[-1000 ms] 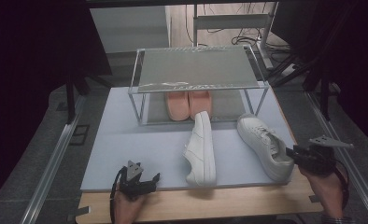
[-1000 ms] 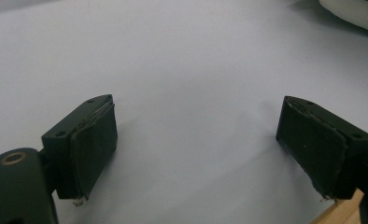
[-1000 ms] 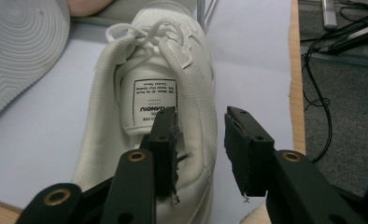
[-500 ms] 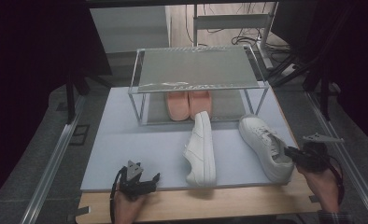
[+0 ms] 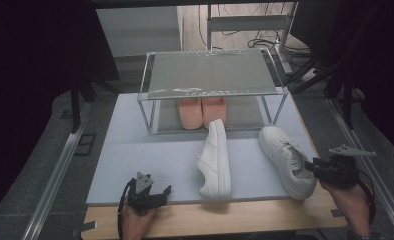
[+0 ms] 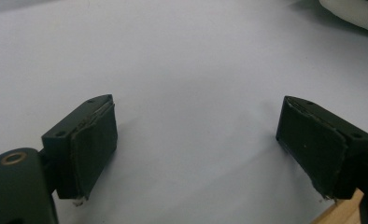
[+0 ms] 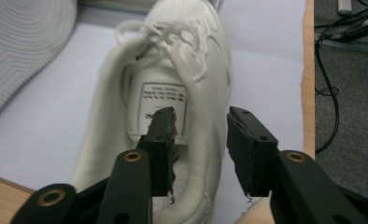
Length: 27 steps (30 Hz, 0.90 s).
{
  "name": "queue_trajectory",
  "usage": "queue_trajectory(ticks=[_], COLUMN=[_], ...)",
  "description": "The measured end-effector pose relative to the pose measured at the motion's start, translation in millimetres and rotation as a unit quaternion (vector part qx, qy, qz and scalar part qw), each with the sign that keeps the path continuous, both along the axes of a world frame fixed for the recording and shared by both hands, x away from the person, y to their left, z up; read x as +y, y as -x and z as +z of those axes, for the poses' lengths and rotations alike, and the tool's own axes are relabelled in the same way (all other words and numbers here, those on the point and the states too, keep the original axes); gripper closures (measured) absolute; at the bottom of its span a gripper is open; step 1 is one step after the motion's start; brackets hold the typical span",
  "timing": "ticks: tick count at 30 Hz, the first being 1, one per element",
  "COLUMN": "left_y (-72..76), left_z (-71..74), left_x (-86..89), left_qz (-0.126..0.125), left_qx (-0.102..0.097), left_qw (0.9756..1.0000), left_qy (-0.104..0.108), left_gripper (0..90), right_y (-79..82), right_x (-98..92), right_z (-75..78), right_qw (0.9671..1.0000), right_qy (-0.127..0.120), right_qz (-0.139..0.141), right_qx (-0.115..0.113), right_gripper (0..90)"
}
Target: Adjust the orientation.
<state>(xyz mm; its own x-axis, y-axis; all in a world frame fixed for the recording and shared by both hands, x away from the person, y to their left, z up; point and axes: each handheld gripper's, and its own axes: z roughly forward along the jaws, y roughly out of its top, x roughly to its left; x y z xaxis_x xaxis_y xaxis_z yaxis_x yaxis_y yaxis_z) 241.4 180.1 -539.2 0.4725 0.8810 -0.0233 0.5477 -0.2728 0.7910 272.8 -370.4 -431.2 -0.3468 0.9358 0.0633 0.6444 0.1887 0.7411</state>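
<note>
The right gripper point(image 7: 201, 140), fingers just opening, straddles the white shoe's point(image 7: 173, 93) collar without pressing it. The left gripper point(image 6: 196, 144) hovers over the tabletop point(image 6: 182, 56), fingers wide.

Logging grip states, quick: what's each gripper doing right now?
Left gripper: open, empty, over the mat.
Right gripper: open, jaws astride the upright white shoe's collar wall, not pressing.

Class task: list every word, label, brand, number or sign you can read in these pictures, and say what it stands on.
No text can be read.
Printed label inside the white lace-up sneaker: several lines of print, too blurred to read.
Pale marking on the clear shoe rack's front edge: too small to read.
</note>
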Motion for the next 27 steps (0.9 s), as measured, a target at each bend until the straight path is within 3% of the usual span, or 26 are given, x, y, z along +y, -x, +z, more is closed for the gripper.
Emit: queue_trajectory(ticks=[7, 13, 19, 27], left_y=[0.0, 0.1, 0.1, 0.2], left_z=[0.0, 0.0, 0.0, 0.0], left_x=[0.0, 0.0, 0.0, 0.0], left_qz=[0.0, 0.0, 0.0, 0.0], left_qx=[0.0, 0.0, 0.0, 0.0], left_qw=[1.0, 1.0, 1.0, 1.0], left_qy=[0.0, 0.0, 0.0, 0.0], left_gripper=[12.4, 12.4, 12.5, 12.6], right_y=[2.3, 0.0, -0.5, -5.4], right_x=[13.7, 32.6, 60.4, 96.5], right_z=[14.0, 22.5, 24.6, 19.9], right_qw=[0.9996, 0.9978, 0.9954, 0.9896], right_qy=[-0.019, -0.034, -0.022, -0.034], right_qz=[0.019, 0.055, 0.091, 0.139], right_qx=[-0.013, -0.015, -0.019, -0.014], right_gripper=[53.6, 55.2, 66.5, 81.1])
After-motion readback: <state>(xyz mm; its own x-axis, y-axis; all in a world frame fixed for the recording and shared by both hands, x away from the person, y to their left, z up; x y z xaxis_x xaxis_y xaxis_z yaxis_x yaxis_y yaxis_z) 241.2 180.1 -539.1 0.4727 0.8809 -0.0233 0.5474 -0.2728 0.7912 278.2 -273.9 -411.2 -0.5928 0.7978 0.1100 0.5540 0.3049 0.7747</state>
